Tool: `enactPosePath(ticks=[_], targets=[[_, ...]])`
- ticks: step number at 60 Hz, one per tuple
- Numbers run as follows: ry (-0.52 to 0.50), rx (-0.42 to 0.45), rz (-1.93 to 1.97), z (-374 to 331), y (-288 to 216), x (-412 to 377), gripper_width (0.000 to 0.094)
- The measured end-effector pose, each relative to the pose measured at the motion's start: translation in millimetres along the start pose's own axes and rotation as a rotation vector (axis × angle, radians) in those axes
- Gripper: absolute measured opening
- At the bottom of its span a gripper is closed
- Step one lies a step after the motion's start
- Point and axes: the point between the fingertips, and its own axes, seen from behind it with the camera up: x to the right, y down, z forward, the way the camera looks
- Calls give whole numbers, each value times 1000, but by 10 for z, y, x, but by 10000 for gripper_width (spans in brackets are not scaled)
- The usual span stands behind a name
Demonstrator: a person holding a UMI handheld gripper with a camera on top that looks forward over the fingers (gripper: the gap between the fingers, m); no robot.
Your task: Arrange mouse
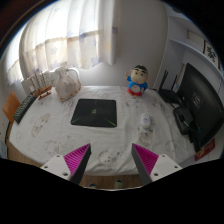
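Note:
A small white mouse lies on the pale patterned tablecloth, to the right of a black mouse mat. My gripper hovers over the table's near edge, well short of the mouse. Its fingers stand wide open with nothing between them, and the magenta pads face each other. The mouse lies ahead of the right finger, beyond it.
A cartoon figurine stands at the table's back right. A pale jug-like thing sits at the back left. A black monitor and dark gear stand at the right. Curtains hang behind the table.

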Motion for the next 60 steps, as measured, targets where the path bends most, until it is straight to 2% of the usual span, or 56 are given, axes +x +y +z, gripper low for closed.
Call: enactPosePath(ticks=[9,24,31,44,60], targets=[[53,-6,40,194,95,692,851],[87,40,70,530,132,1560,853],[49,83,72,765,116,1694,854],[14,226,32,1310,-40,1838,857],[-12,238,49,2035,-151,1845,853]])
